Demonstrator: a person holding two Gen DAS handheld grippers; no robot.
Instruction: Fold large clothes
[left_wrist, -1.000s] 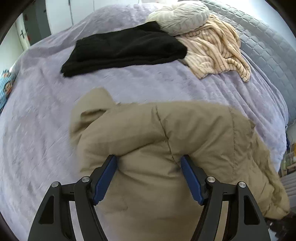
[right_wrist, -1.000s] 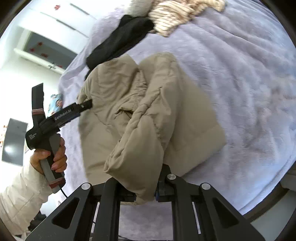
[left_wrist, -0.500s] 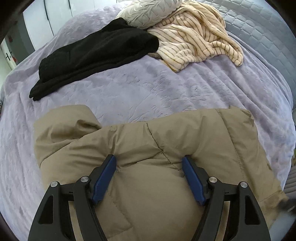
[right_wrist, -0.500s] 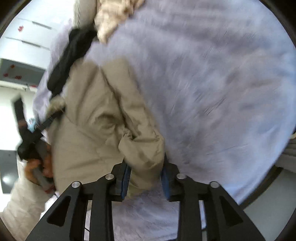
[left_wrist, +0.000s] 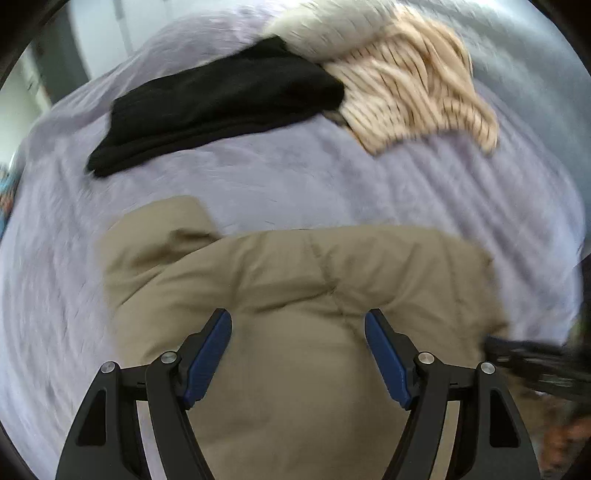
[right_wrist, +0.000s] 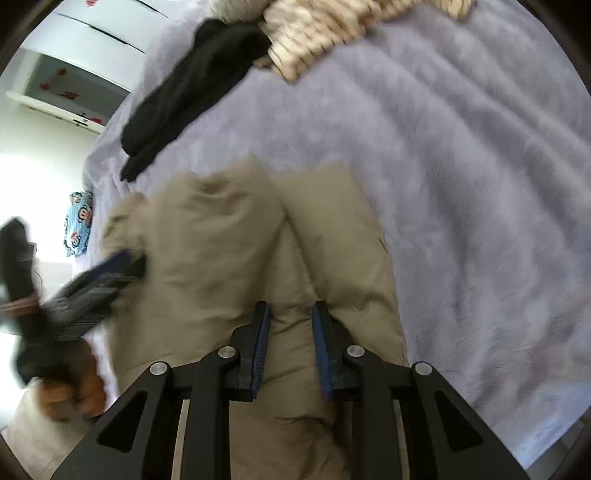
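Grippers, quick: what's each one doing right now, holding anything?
Left gripper: open, hovering over the tan jacket.
Right gripper: fingers closing, jacket between them, not visibly pinched.

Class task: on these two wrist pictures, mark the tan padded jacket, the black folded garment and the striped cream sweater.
tan padded jacket (left_wrist: 295, 280): left wrist view, on its upper quilted panel.
black folded garment (left_wrist: 221, 99): left wrist view, on its top layer.
striped cream sweater (left_wrist: 410, 92): left wrist view, on its ribbed middle.
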